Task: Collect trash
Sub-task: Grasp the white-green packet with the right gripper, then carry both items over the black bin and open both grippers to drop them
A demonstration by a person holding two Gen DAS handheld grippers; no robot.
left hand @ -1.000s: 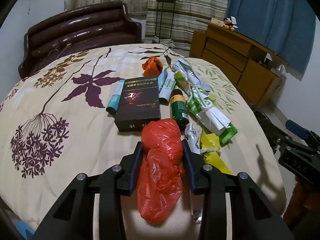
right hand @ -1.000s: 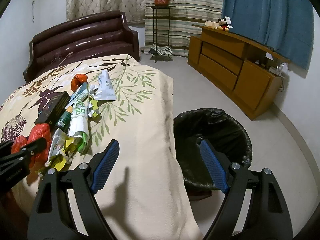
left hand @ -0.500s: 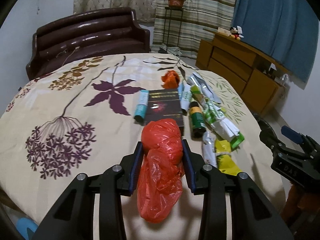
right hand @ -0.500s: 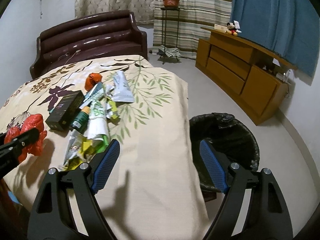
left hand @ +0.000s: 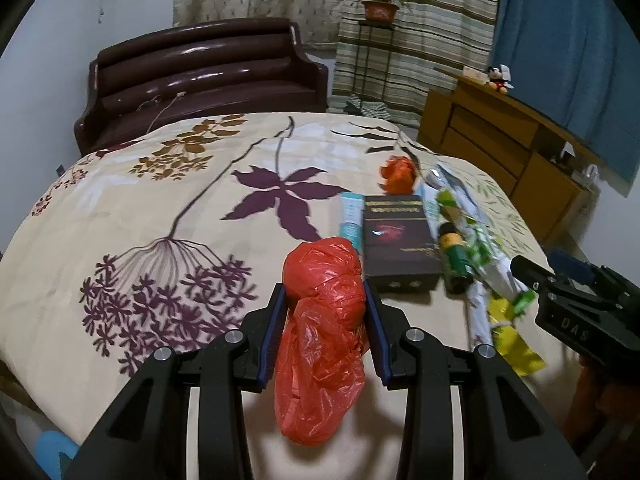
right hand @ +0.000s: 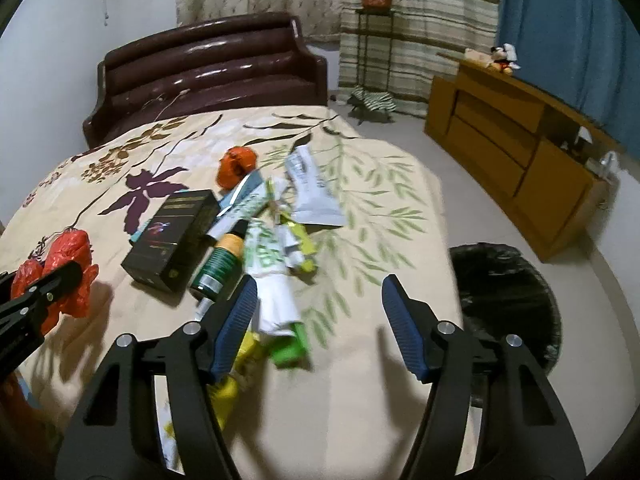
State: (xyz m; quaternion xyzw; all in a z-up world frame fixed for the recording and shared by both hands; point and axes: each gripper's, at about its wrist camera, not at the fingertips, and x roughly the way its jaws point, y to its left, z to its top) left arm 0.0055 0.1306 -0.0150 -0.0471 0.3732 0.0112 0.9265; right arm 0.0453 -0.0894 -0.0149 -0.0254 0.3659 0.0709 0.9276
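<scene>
My left gripper (left hand: 325,316) is shut on a crumpled red plastic bag (left hand: 322,332), which hangs above the bed near its front edge; the bag (right hand: 68,254) also shows at the left of the right wrist view. My right gripper (right hand: 316,316) hovers over the bed with its jaws closing and nothing between them. Just beyond its left finger lies a pile of trash: a black box (right hand: 174,236), a green can (right hand: 220,264), white and green wrappers (right hand: 272,264), a yellow wrapper (left hand: 514,344) and an orange bag (right hand: 236,166).
The bed has a floral cover (left hand: 160,216) and a dark brown headboard (left hand: 208,76). A bin with a black liner (right hand: 504,296) stands on the floor right of the bed. A wooden dresser (right hand: 516,152) lines the right wall. A plant stand (right hand: 374,28) is by the curtains.
Both grippers have shifted left over the bed. The right gripper's jaws have narrowed, and the trash pile now lies right in front of it. The left still holds the red bag.
</scene>
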